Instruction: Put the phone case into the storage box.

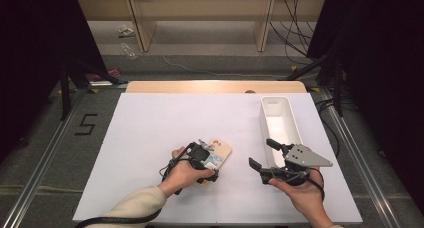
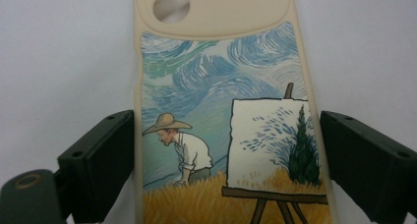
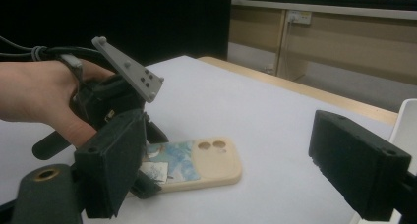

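Observation:
A beige phone case (image 1: 223, 148) with a painted picture of a man in a straw hat at an easel lies flat on the white table, near the middle front. My left gripper (image 1: 211, 160) reaches over its near end from the left. In the left gripper view the case (image 2: 216, 8) runs up between the jaws, and the left gripper (image 2: 226, 150) has a black pad against each long edge. My right gripper (image 1: 261, 152) hovers to the right of the case, open and empty. The right gripper view looks past its gripper (image 3: 221, 170) at the case (image 3: 216, 160) and the left hand.
A long white bin (image 1: 265, 118) stands at the right of the white table top (image 1: 165, 118), just beyond my right gripper; its corner (image 3: 405, 121) shows in the right gripper view. Beyond the table's wooden far edge are floor, cables and cabinets.

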Demonstrator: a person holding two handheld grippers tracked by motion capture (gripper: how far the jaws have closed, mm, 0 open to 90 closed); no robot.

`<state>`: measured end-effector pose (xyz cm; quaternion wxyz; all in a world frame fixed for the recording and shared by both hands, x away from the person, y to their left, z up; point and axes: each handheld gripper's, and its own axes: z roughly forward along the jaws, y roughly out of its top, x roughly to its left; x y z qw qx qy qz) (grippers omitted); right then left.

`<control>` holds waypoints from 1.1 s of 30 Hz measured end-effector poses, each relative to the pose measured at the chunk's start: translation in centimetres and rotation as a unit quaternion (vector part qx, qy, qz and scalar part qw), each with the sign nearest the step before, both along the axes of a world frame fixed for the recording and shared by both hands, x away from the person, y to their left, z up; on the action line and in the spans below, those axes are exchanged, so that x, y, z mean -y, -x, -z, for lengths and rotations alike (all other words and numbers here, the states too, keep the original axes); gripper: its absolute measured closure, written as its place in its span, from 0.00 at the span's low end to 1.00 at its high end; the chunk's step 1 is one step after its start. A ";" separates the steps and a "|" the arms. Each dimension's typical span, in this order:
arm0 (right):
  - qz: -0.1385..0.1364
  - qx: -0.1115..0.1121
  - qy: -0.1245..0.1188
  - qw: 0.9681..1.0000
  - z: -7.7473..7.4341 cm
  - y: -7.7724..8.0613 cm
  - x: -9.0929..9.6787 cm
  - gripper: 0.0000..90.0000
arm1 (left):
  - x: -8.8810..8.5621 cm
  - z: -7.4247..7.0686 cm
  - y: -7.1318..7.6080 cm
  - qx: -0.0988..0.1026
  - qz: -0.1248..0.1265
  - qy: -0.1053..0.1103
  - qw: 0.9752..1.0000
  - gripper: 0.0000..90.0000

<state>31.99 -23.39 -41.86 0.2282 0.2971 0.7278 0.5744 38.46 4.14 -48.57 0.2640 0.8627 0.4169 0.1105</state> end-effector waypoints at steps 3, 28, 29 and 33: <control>0.000 0.000 0.000 1.000 0.0 0.0 0.0 0.17 | 0.0 0.0 0.0 0.000 0.000 0.001 1.000 0.11; 0.004 0.002 -0.004 1.000 -0.1 0.0 0.2 0.17 | -0.2 -0.5 0.3 0.011 0.004 0.013 1.000 0.13; 0.004 0.002 -0.005 1.000 -0.1 0.0 0.2 0.17 | -0.2 -0.6 0.4 0.013 0.004 0.012 1.000 0.13; 0.005 0.001 -0.004 1.000 -0.1 0.0 0.1 0.17 | -0.4 -1.0 0.6 0.022 0.006 0.021 1.000 0.13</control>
